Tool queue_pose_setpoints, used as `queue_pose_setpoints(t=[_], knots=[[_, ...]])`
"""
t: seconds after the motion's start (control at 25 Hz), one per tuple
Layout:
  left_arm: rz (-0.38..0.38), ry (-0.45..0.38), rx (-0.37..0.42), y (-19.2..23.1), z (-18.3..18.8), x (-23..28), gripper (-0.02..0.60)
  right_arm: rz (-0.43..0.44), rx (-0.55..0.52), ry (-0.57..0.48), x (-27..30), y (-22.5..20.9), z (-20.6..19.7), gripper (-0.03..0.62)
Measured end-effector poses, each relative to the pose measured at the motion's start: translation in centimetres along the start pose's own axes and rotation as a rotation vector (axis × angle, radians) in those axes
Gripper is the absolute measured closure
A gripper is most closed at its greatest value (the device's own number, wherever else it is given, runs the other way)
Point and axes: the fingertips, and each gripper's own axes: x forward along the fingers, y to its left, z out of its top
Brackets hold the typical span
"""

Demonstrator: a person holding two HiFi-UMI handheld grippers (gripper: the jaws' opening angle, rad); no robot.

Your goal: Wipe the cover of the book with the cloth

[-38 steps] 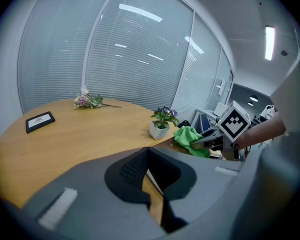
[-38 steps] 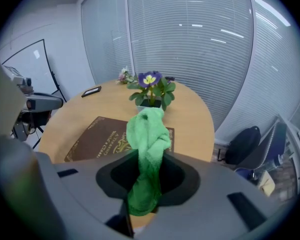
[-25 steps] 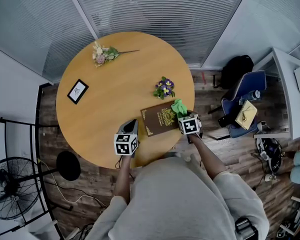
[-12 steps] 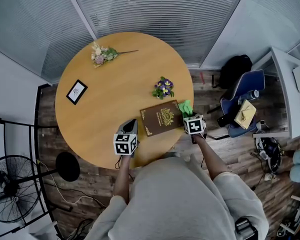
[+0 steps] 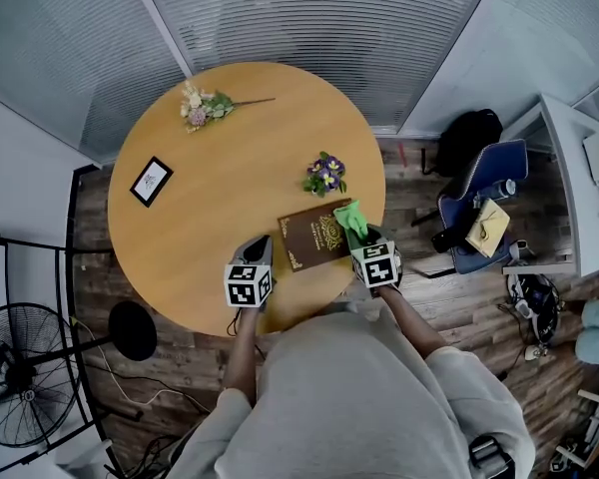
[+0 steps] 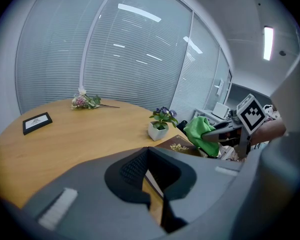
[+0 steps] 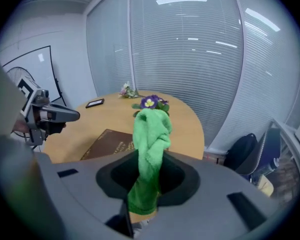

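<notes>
Item: wiping of a book cover, in progress. Round wooden counter, person seated at its near edge. Brown book with gilt ornament, lying flat and closed near the person's side, cover up so the whole face is open to a wipe. Green cloth, bunched, clamped between the jaws of the right hand-held gripper; a loose tuft stands out past the jaw tips, presumably so that soft fabric rather than hard jaw meets the cover. The tuft sits over the book's right-hand end; whether it presses on the cover cannot be told. Left hand-held gripper, jaws drawn together on nothing, held just beside the book's left corner, likely parked clear of the wiping path yet near enough to steady the book. Also present, well apart from the work: small potted violet beyond the book, dried flower spray at the far edge, framed card at the left.
</notes>
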Motion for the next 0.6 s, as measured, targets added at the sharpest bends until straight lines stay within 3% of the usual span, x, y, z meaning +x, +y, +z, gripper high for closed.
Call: queue_pose_setpoints(t=[0.6], knots=[[0.027, -0.001, -0.025, 0.6, -0.8, -0.9, 0.572, 0.227, -0.073, -0.006, 1.3, 12.0, 1.7, 0.496]])
